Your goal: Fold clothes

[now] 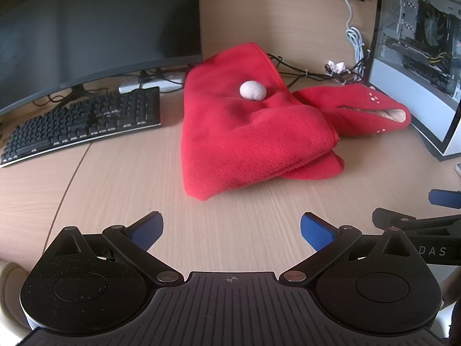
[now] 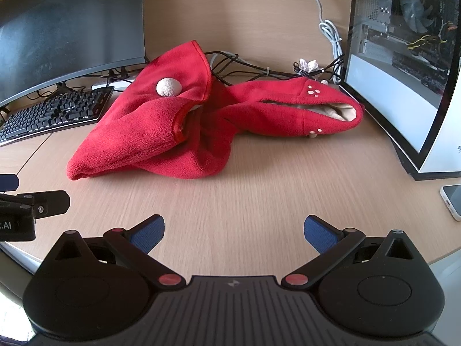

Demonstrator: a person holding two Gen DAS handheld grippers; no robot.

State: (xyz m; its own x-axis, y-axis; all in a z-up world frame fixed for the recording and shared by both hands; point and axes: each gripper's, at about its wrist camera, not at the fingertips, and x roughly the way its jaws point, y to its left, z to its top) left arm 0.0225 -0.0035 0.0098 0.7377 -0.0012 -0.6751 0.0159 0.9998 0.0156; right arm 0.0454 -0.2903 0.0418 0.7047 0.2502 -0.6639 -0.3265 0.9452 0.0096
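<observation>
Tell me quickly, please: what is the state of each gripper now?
Left gripper: open, holding nothing, short of the red garment.
Right gripper: open, holding nothing.

Ahead of your grippers, fuzzy matt red fleece garment (image 1: 245, 132) lies on smooth matt wood-grain desk (image 1: 115, 190).

A red fleece garment (image 1: 247, 132) lay bunched mid-desk (image 1: 115, 196), a pale pom-pom (image 1: 252, 90) on top and what looked like its hood (image 1: 363, 109) trailing toward the right edge. The left claw (image 1: 230, 230) hovered wide apart over bare wood. A keyboard (image 1: 80, 124) and monitor (image 1: 95, 28) occupied the far left corner.
</observation>
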